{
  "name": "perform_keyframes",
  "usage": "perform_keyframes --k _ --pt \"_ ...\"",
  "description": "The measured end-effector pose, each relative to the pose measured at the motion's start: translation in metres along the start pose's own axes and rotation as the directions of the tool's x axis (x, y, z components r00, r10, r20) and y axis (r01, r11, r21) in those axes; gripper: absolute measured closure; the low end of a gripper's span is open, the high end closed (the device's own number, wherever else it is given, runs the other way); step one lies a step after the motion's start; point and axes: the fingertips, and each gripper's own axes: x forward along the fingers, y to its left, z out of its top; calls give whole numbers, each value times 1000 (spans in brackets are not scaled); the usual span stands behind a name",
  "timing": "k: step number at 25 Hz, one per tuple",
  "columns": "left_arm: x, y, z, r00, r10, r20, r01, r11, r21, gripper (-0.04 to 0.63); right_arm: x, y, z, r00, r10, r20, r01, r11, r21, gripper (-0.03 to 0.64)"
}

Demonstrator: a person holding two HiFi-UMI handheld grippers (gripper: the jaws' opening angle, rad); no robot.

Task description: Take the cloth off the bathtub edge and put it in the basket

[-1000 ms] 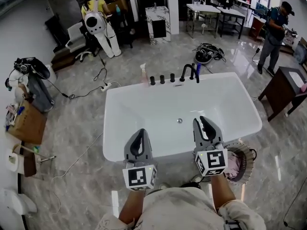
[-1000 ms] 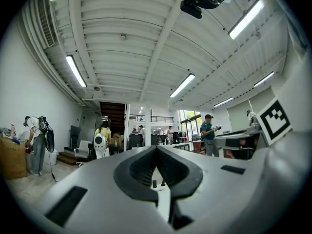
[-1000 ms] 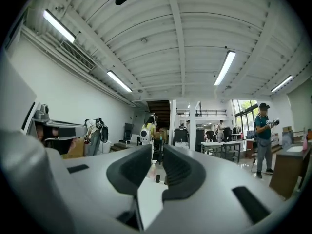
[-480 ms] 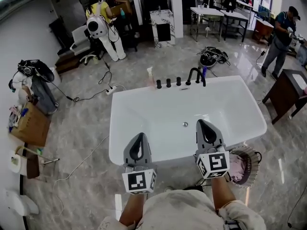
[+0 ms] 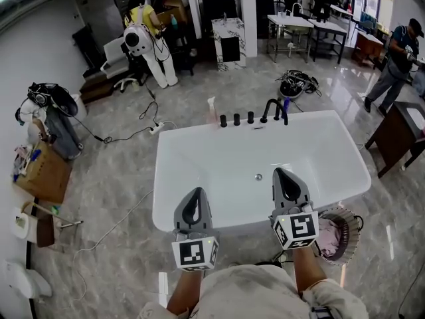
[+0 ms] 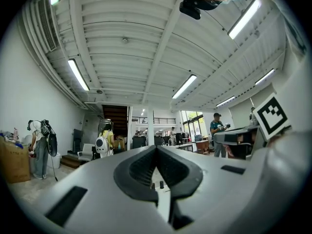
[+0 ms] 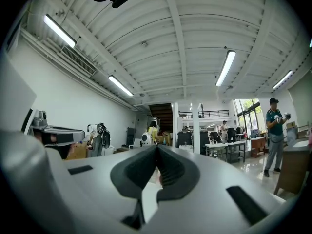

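Grey marbled floor (image 5: 119, 178) spreads through a big open workshop, and a white bathtub (image 5: 199, 158) stands in the middle of it. Black taps (image 5: 251, 117) line the tub's far rim, with a pale pink spray bottle (image 5: 212, 108) just beside them and a small round drain (image 5: 258, 177) in the basin.

At the near rim the person holds both tools side by side, pointing out over the tub. The left hand-held gripper (image 5: 194, 195) is clenched, its dark ribbed pads meeting at the tips with nothing between them. The right hand-held gripper (image 5: 284, 178) is clenched too, and it is also empty; its own view shows the pads closed to a point against the far room.

The cloth (image 5: 325, 230), pale pink, lies bunched inside the basket (image 5: 350, 234). That round woven basket sits on the floor at the person's right, just beside the tub's near right corner and just to the right of the right tool's marker cube.

Farther off, a person in a yellow top (image 5: 149, 38) stands by some dark furniture beyond the tub. Another person (image 5: 398, 58) stands at the right near a dark wooden cabinet (image 5: 398, 138). A cardboard box (image 5: 43, 171) rests on the floor at the left.
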Motion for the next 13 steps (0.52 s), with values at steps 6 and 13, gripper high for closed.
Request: perform_keyframes --k 6,13 --pt "-3 7 0 1000 2 2 -2 1000 -15 594 1 7 5 1000 2 8 -2 1000 -7 629" --pt "-9 13 -2 1000 5 7 -5 1000 -30 594 -2 13 6 1000 -3 13 4 1000 -12 629"
